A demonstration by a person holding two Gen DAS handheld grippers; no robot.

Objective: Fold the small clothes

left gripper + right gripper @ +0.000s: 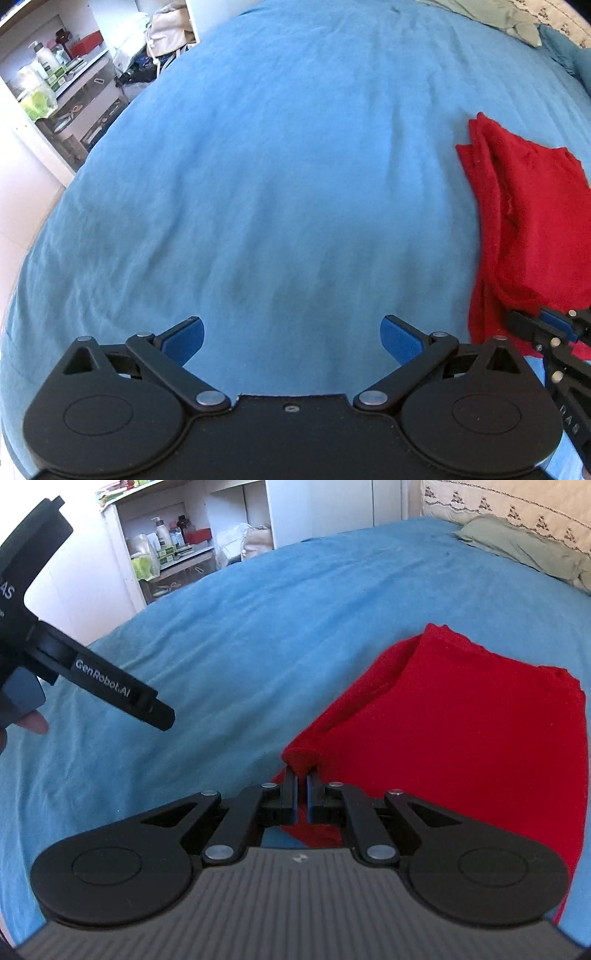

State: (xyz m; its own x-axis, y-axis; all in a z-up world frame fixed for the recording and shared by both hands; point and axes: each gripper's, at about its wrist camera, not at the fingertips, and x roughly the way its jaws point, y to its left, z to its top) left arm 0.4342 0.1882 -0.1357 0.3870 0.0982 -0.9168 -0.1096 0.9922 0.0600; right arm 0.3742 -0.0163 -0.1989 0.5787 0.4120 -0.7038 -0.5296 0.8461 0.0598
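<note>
We see one red garment on blue bedsheet; right gripper pinches its folded edge; left gripper beside garment, spread wide, empty.

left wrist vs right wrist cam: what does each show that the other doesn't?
Left wrist only: the left gripper, open and empty over the blue bedspread.
Right wrist only: the right gripper shut on a fold of the red garment; a fingertip at the left edge.
Both: garment, bedspread, shelf unit, green pillow.
</note>
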